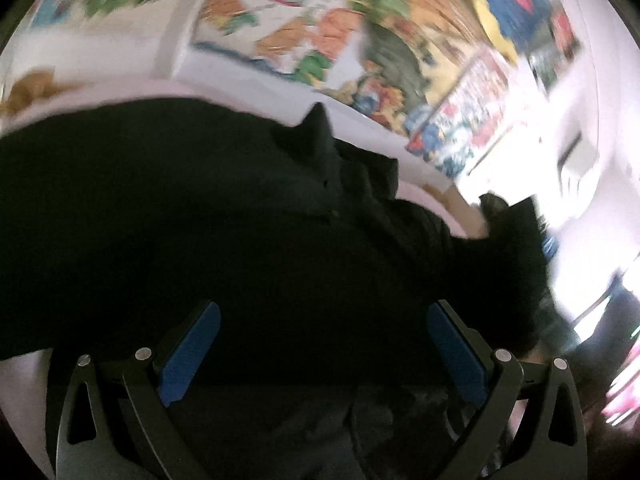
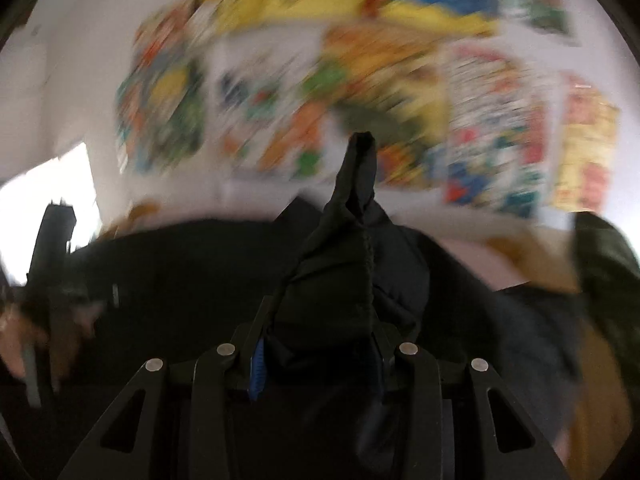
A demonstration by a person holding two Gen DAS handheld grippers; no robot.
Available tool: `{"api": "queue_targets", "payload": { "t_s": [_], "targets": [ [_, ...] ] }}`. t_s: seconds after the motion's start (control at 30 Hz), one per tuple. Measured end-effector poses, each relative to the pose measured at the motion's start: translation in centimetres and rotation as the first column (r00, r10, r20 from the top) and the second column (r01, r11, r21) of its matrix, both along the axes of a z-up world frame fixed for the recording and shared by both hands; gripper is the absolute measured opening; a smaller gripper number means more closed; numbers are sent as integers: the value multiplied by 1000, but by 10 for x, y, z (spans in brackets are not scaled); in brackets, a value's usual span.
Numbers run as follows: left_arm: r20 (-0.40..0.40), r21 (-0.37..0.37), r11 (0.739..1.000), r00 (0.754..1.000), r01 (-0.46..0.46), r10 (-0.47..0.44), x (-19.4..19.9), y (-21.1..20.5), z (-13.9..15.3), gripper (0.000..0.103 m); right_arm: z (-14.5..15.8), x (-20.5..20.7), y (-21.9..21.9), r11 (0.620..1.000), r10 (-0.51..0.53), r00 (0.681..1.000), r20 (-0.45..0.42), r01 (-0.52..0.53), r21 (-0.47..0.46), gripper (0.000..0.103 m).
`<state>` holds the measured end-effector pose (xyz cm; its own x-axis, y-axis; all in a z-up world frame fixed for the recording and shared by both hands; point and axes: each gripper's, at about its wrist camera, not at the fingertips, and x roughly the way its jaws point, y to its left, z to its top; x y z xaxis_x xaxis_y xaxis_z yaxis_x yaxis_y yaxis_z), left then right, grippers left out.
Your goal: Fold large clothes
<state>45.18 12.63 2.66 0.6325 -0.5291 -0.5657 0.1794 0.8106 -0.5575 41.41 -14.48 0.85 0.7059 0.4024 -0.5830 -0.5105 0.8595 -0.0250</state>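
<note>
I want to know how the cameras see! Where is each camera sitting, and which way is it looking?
Left wrist view: sits on the left gripper, looking along its open blue-padded fingers over the black garment toward the poster wall.
Right wrist view: sits on the right gripper, whose fingers pinch a bunched fold of the black garment; posters behind, blurred.
Both share the garment and the colourful posters.

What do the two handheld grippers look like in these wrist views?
Both look alike. The left gripper has black linkage arms with triangular cut-outs, round silver pivot pins and blue ribbed pads inside the jaws. The right gripper shows the same black arms, silver pins and blue pads. No cables or markings are visible.
</note>
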Motion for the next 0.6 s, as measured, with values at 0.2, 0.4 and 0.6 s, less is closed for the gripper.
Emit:
{"api": "queue_targets", "payload": {
  "t_s": [0.2, 0.4, 0.6],
  "targets": [
    [-16, -127, 988, 996, 89, -92, 6, 15, -8, 102, -82, 0, 79, 950, 171, 955, -241, -225, -219, 54],
    [1, -20, 974, 974, 225, -225, 14, -27, -9, 102, -75, -33, 64, 917, 277, 931, -239, -330, -222, 86],
    [-46, 160, 949, 962, 273, -269, 15, -67, -34, 101, -60, -54, 13, 922, 245, 949, -198, -291, -255, 94]
  ]
}}
